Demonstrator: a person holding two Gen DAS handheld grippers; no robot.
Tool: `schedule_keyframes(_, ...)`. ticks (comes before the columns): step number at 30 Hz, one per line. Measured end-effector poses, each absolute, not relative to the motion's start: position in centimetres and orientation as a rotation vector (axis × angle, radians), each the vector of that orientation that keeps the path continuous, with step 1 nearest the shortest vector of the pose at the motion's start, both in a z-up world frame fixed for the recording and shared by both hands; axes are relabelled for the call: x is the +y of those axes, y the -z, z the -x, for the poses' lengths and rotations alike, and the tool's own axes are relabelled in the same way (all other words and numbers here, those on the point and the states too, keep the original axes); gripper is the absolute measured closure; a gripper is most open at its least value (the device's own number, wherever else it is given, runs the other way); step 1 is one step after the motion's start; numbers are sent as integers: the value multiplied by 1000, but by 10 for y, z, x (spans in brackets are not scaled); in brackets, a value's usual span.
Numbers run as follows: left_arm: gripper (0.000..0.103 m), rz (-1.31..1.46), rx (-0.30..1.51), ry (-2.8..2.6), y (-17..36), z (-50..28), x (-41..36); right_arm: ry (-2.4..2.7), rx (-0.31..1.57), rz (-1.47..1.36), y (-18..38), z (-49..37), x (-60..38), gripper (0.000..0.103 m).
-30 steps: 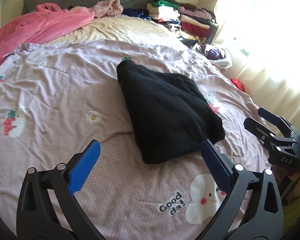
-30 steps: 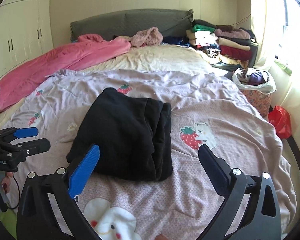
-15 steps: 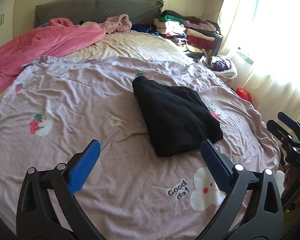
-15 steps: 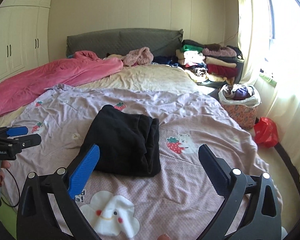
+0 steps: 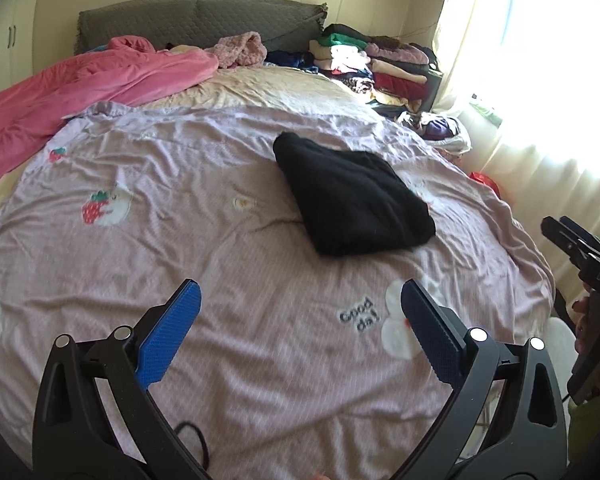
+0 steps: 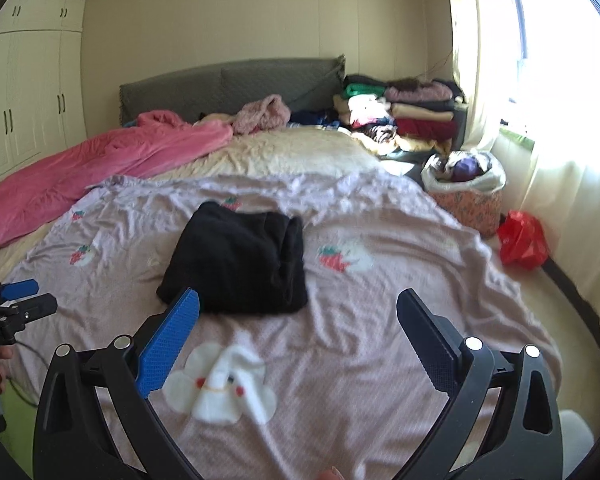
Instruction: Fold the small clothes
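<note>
A folded black garment lies on the lilac printed bedspread in the middle of the bed; it also shows in the right wrist view. My left gripper is open and empty, held well back from the garment near the foot of the bed. My right gripper is open and empty, also back from the garment. The right gripper shows at the right edge of the left wrist view, and the left gripper at the left edge of the right wrist view.
A pink blanket lies along the left side of the bed. A stack of folded clothes sits at the head on the right. A basket of clothes and a red bag stand on the floor by the curtain.
Both grippers have drawn back and up from the black garment, which now looks smaller and farther away. The garment has stayed folded in place.
</note>
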State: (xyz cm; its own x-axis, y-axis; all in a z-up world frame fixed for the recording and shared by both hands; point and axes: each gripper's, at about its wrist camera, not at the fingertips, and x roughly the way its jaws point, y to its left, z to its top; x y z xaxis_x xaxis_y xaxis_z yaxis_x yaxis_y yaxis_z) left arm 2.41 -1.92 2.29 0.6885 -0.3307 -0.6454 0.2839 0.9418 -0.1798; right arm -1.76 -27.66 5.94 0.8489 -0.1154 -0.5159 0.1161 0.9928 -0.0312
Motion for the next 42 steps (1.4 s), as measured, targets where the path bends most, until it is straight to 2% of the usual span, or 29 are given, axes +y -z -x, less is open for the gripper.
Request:
schedule_keyframes(16,9,76,780,307,14,-12,-13,38,570,67,0,23,-228,4)
schedule_keyframes(24,9,40,811,299,31,-17,-27,46,658,69,30,9,-218,4)
schedule_keyframes(42,9,42,840,272,40,-20,-23,52,672,47,33,4,-227,4)
